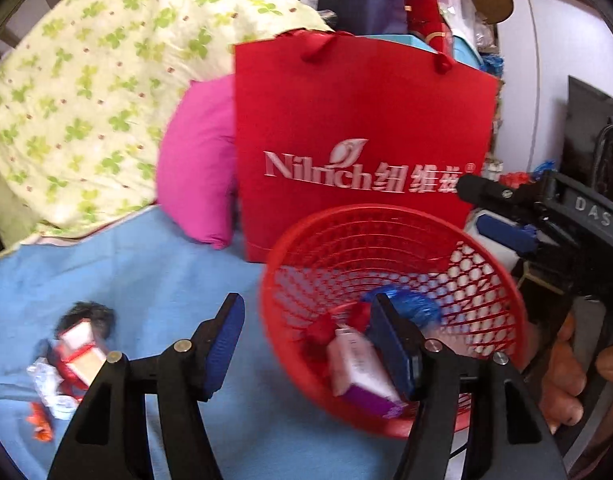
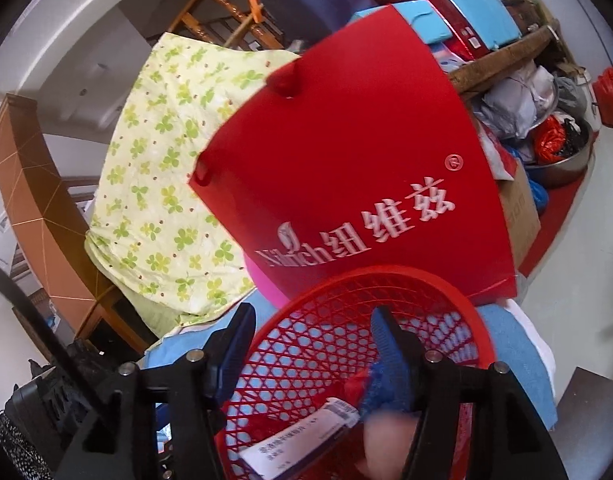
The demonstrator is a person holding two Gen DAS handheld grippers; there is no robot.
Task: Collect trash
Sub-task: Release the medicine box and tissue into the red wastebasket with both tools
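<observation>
A red mesh basket (image 1: 482, 280) stands on the blue cloth (image 1: 146, 280). Inside lie a pink and purple box (image 1: 358, 368), a crumpled blue wrapper (image 1: 418, 306) and a red scrap (image 1: 320, 330). My left gripper (image 1: 308, 300) is open, straddling the basket's near rim, its right finger beside the box. Loose trash (image 1: 72, 356) lies left on the cloth: small red-and-white boxes, wrappers, an orange bit. My right gripper (image 2: 314, 310) hangs open over the basket (image 2: 446, 300); the blue wrapper (image 2: 382, 390) sits by its right finger, above a white printed box (image 2: 294, 440).
A red paper bag (image 1: 358, 120) stands right behind the basket, with a pink cushion (image 1: 198, 160) and a clover-print quilt (image 1: 86, 80) to its left. A person's hand (image 1: 566, 380) holds the right gripper (image 1: 476, 206) at the right. Cluttered boxes and bags fill the background.
</observation>
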